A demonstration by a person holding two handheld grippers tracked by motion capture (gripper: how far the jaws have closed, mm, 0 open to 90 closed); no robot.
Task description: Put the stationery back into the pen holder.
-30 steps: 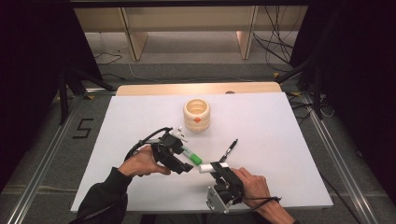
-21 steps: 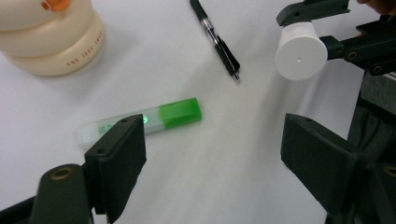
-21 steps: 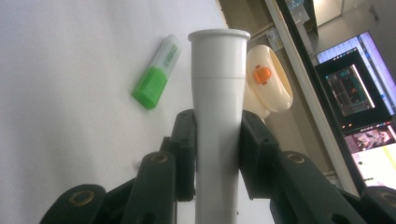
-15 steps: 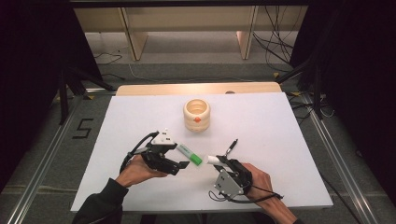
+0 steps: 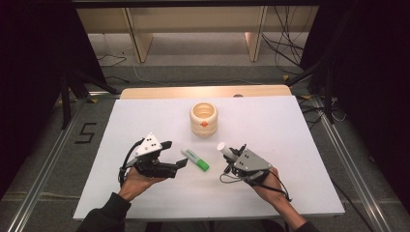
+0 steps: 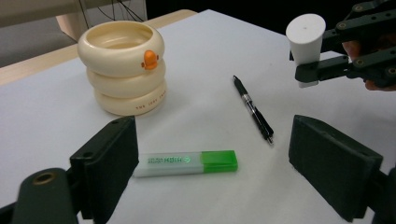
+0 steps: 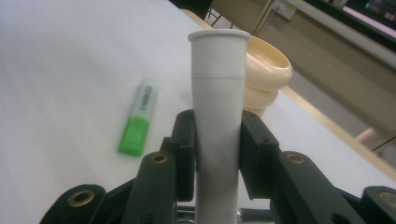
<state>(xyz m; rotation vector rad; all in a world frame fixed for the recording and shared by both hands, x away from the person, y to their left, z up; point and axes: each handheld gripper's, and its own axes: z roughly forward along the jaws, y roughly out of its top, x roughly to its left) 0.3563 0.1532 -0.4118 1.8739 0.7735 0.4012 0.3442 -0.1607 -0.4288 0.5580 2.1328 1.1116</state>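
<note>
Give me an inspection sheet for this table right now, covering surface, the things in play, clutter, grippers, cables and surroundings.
Surface: white table, wooden strip along the far edge.
Job's things: green-capped highlighter lying flat; white tube held off the table; cream ringed holder upright, mouth up.
Clutter: black pen lying beside the highlighter, apart from it.
Grippers: left gripper jaws have just been opening, wide apart, highlighter lying free between them; right gripper clamped on the tube.
Cables: black leads trail from both grippers; more cables on the floor at far right.
Surroundings: dark curtains at both sides, wooden shelving behind, floor mark 5 at left.
</note>
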